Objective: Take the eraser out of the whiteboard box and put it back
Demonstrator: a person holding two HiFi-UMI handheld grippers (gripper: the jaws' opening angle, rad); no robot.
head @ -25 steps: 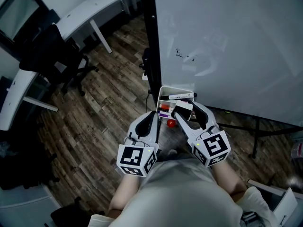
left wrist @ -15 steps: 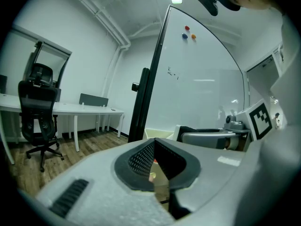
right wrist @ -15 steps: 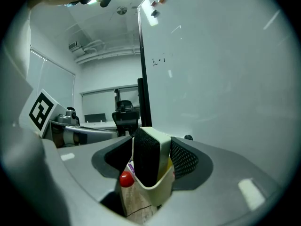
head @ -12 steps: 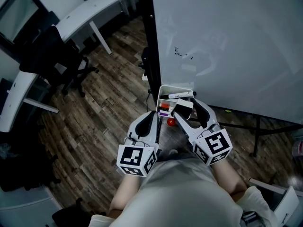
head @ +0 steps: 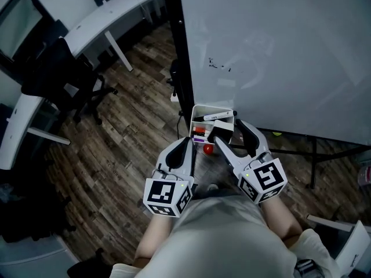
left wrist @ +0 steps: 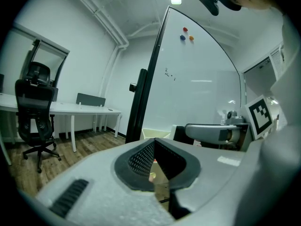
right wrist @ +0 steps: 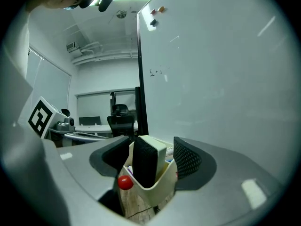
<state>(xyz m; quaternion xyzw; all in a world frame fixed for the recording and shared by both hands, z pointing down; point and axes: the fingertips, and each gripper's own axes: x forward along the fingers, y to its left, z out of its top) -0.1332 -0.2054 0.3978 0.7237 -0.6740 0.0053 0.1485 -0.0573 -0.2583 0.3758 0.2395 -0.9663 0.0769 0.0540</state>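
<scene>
The white whiteboard box [head: 203,110] hangs at the whiteboard's lower left corner. The eraser [head: 224,128], white with a black felt face, stands upright in the box [right wrist: 160,186], leaning on its near wall. My right gripper [head: 228,131] is open, and its jaws have just been opening. In the right gripper view the eraser [right wrist: 146,161] stands between the pads [right wrist: 187,160] with a gap on each side. My left gripper [head: 186,146] hangs just left of the box, shut on nothing.
The whiteboard [head: 278,51] and its black post [head: 179,57] rise behind the box. Markers [head: 218,116] lie in the box, and a red ball [right wrist: 124,182] sits by its side. A white desk [head: 98,22] and a black office chair [head: 64,74] stand to the left on the wooden floor.
The right gripper's jaws have spread apart from the eraser, which now stands free in the box. The left gripper has kept still.
</scene>
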